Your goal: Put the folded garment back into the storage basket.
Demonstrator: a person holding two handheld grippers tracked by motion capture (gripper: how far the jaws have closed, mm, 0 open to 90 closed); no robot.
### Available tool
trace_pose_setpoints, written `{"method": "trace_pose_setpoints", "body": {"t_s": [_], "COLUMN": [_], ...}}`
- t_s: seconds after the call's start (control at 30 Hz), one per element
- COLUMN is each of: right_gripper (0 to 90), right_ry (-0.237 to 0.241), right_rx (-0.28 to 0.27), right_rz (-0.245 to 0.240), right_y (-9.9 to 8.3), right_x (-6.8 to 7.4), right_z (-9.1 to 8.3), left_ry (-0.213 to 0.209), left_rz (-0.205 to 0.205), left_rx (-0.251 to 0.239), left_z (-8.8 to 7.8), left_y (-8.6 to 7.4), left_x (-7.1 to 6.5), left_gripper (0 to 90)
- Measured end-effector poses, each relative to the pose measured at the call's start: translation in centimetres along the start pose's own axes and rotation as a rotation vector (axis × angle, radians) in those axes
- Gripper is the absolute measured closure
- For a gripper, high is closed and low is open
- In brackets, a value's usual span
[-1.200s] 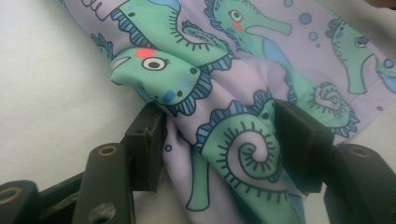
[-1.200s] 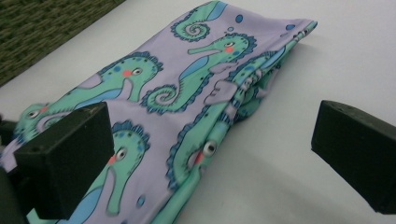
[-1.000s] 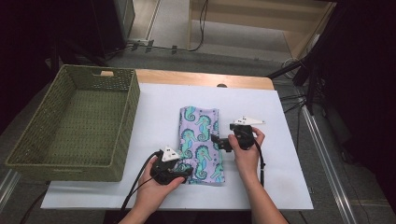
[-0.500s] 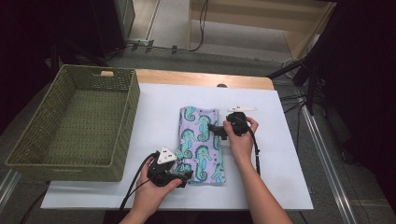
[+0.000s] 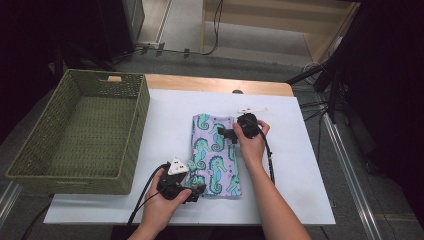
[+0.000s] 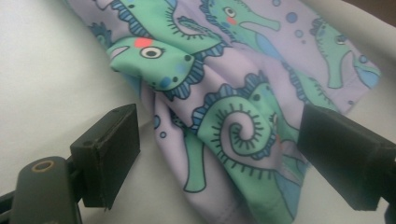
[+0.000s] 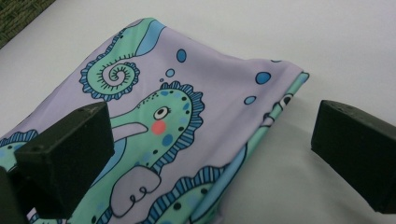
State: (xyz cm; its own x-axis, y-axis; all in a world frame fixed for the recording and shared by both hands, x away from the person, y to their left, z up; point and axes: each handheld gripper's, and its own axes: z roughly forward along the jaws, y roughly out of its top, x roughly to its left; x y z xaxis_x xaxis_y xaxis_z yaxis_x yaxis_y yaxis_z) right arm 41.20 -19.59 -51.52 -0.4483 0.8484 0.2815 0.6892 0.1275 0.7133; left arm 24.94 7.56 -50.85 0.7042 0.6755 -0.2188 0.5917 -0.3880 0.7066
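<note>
the folded seahorse cloth (image 5: 215,155) lies on the white table cover (image 5: 305,170), just right of the green woven basket (image 5: 75,135), its long side running near to far. my left gripper (image 5: 196,192) sits at the cloth's near left corner; its jaws have just been opening and now stand wide with the bunched corner between them, pads clear of the fabric. my right gripper (image 5: 226,133) hovers over the far right part of the cloth, jaws apart too, holding nothing.

as i judge it, the risk is a shallow bite: closing on the top layer alone would peel the fold open, and the raised corner could slump.

the left gripper view shows that lifted, rumpled corner (image 6: 224,140), which the high view flattens; the right gripper view shows the stacked layers at the cloth's edge (image 7: 266,126). the high view shows the basket standing empty.
</note>
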Motion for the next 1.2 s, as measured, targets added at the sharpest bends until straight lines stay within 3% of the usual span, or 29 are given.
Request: {"method": "trace_pose_setpoints", "body": {"t_s": [0.1,0.13,0.3,0.37,0.5,0.53,0.67,0.77,0.87,0.9,1.0,1.1,1.2], "right_gripper": [0.1,5.9,6.2,11.9,14.3,17.8,24.2,39.2,49.0,56.8,62.9,74.7,77.7], "right_ry": [0.004,-0.005,-0.014,-0.029,-0.077,-0.102,-0.122,-0.137,-0.116,-0.08,-0.045,0.014,0.079], "right_rx": [0.019,0.022,0.041,0.039,0.029,0.028,0.028,0.025,0.029,0.027,0.031,0.037,0.04], "right_rz": [-0.003,0.015,0.031,0.025,0.005,-0.01,-0.033,-0.065,-0.088,-0.072,-0.054,-0.032,0.017], "right_y": [0.2,0.4,0.6,0.8,0.9,0.9,1.0,0.9,0.8,0.8,0.7,0.7,0.5], "right_x": [-0.1,0.0,-0.2,-0.2,0.4,0.8,1.2,1.6,1.8,1.6,1.4,1.3,1.1], "right_z": [0.5,0.7,1.1,1.2,1.7,1.9,2.2,2.2,2.2,2.1,2.1,2.2,2.3], "left_ry": [-0.004,0.0,0.0,0.019,0.048,0.055,0.079,0.085,0.092,0.093,0.079,0.048,-0.011], "left_rz": [0.0,-0.001,0.006,0.006,0.017,0.018,0.033,0.035,0.031,0.029,0.012,-0.006,-0.016], "left_rx": [0.002,0.001,0.01,0.011,0.017,0.02,0.03,0.028,0.02,0.019,0.019,0.015,0.023], "left_z": [0.0,0.0,0.0,0.1,0.1,0.1,0.2,0.2,0.2,0.2,0.2,0.1,0.2], "left_y": [0.0,0.0,0.0,-0.1,-0.1,-0.1,-0.1,-0.2,-0.3,-0.3,-0.2,-0.2,-0.2], "left_x": [0.1,0.1,0.0,-0.1,-0.4,-0.5,-0.9,-1.1,-1.3,-1.3,-1.2,-0.9,-0.8], "left_gripper": [12.6,12.5,13.1,14.5,17.9,18.7,19.3,27.9,33.7,37.9,41.9,50.4,64.0]}}
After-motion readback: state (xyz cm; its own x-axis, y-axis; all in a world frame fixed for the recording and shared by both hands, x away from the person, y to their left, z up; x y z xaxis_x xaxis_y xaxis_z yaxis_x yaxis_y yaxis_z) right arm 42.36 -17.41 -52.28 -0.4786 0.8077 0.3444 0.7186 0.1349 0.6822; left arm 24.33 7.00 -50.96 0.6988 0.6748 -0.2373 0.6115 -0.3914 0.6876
